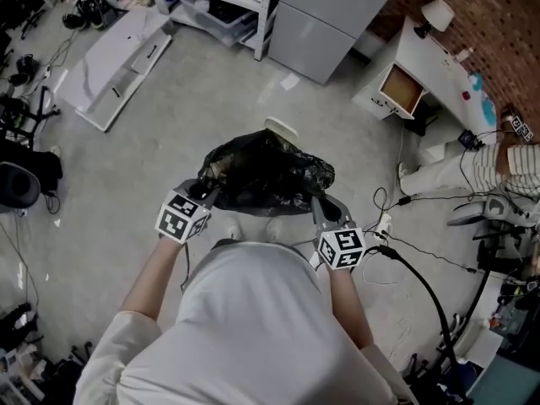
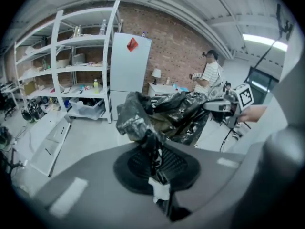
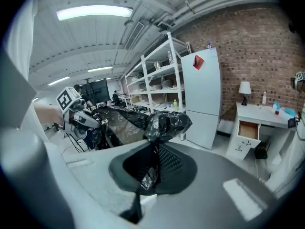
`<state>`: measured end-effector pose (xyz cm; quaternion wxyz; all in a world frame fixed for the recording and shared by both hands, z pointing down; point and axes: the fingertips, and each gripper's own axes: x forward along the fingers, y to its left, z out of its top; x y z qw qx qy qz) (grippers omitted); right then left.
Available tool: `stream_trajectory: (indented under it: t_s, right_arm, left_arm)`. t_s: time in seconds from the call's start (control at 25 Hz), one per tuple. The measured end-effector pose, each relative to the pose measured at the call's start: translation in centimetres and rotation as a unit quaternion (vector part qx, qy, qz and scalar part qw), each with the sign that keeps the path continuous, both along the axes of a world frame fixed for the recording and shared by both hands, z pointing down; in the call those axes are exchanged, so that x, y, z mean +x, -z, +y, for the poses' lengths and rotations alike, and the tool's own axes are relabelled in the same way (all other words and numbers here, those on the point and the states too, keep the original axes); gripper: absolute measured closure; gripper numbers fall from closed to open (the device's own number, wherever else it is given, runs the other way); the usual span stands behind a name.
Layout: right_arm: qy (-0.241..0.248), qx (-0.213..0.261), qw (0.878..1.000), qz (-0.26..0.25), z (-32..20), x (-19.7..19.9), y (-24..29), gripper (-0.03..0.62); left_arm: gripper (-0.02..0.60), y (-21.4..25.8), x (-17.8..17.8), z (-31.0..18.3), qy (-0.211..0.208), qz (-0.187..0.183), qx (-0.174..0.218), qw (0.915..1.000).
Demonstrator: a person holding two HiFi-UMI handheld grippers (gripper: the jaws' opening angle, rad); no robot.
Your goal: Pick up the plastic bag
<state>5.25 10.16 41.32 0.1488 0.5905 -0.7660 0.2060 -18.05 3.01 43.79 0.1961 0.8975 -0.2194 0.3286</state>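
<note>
over grey floor (image 1: 169, 133), crinkled black plastic bag (image 1: 266, 175)

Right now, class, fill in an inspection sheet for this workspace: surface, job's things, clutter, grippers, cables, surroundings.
Surface: grey floor.
Job's things: black plastic bag, held up between both grippers.
Clutter: white panels lying on the floor.
Grippers: left gripper shut on one bag edge; right gripper shut on the other.
Cables: black cable looping at the person's right.
Surroundings: white shelving, white fridge, brick wall, white desk, person in a striped shirt.
</note>
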Motion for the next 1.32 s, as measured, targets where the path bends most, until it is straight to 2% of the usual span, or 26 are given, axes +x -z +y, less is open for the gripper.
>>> stream_trajectory:
  t_s: [0.12, 0.28, 0.6, 0.84, 1.32]
  right_arm:
    - [0.021, 0.019, 0.999, 0.016, -0.2, 0.3, 1.5, 0.591]
    - [0.022, 0.025, 0.999, 0.008, -0.1, 1.5, 1.9, 0.591]
    - [0.031, 0.023, 0.999, 0.001, 0.8, 3.0, 1.5, 0.591]
    - [0.044, 0.023, 0.999, -0.001, 0.9, 3.3, 1.2, 0.591]
    - [0.039, 0.029, 0.999, -0.008, 0.4, 4.3, 1.6, 0.591]
  left_arm:
    - [0.575, 1.0, 1.5, 0.0, 0.012, 0.01, 0.011, 0.9998]
    - [0.575, 2.0, 3.2, 0.2, 0.027, 0.014, 0.019, 0.9994]
    - [0.575, 2.8, 4.6, 2.2, 0.025, 0.001, 0.046, 0.9986]
    - [0.575, 2.5, 5.6, 2.5, 0.029, 0.001, 0.046, 0.9985]
    - [0.574, 3.2, 6.2, 2.4, 0.025, -0.005, 0.055, 0.9982]
